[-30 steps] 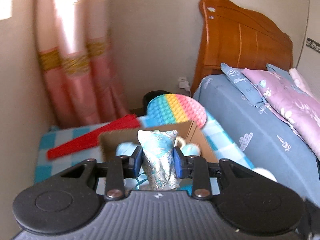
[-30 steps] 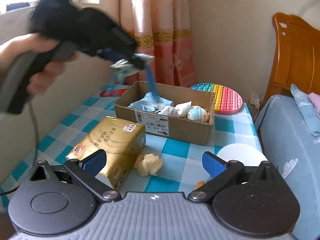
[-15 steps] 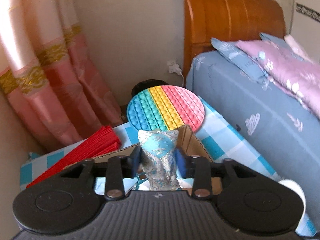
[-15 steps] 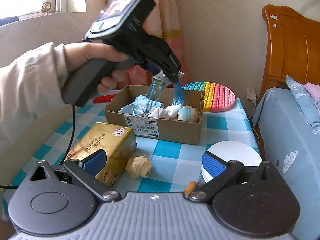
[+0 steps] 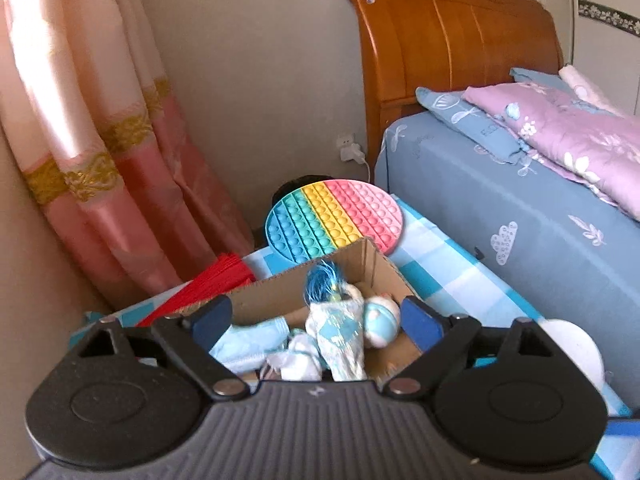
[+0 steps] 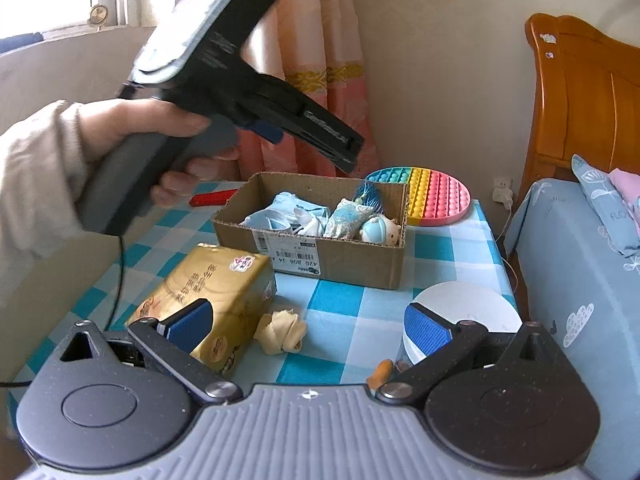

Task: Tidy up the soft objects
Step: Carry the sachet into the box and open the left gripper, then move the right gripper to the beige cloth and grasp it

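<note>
Left tool [image 5: 316, 318] spread wide above the brown cardboard box [image 6: 340, 254], pads just parted, nothing pinched between them. Pale blue patterned fabric sachet with a blue tassel [image 5: 340, 334] lying loose inside the box, leaning among a light blue folded cloth [image 5: 250, 342], a small white soft bundle [image 5: 298, 362] and a round blue-and-white plush figure [image 5: 380, 318]. Box towards the far edge of the blue-and-white checked counter [image 6: 340, 304], with a round rainbow silicone bubble mat [image 6: 432, 196] just behind it at the far right corner and a red folded fan [image 5: 208, 290] at the far left. Right tool [image 6: 308, 326] also spread, holding nothing, over the near edge. Nearby on the counter: a gold tissue pack [image 6: 212, 296], a small cream knotted soft toy [image 6: 282, 330] just beside it, a white round lid [image 6: 468, 308] near the right edge.
</note>
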### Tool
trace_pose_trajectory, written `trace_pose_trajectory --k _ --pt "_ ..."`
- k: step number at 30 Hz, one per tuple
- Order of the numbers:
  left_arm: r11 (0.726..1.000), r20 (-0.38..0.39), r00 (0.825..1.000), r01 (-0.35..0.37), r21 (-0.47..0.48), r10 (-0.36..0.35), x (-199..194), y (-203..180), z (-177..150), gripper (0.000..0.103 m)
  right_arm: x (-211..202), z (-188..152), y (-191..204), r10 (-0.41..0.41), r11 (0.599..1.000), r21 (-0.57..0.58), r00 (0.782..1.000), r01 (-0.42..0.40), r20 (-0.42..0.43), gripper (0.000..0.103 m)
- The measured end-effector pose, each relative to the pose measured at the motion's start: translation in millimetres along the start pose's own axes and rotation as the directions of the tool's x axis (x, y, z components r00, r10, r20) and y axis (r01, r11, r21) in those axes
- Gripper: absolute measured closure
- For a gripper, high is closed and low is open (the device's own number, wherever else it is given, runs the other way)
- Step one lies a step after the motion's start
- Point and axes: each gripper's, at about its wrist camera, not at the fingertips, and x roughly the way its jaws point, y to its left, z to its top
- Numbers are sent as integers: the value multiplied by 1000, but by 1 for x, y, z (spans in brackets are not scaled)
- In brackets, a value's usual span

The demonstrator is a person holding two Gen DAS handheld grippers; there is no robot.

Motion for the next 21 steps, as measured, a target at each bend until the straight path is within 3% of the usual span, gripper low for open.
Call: trace_pose_trajectory --k 16,21 --pt "991 50 999 -12 -134 18 -85 -11 -86 11 -17 -29 -1 -63 997 -55 996 60 -55 0" --pt "986 35 997 -69 -151 75 -93 -9 -106 11 -19 -34 -1 -61 996 -63 996 57 -62 0"
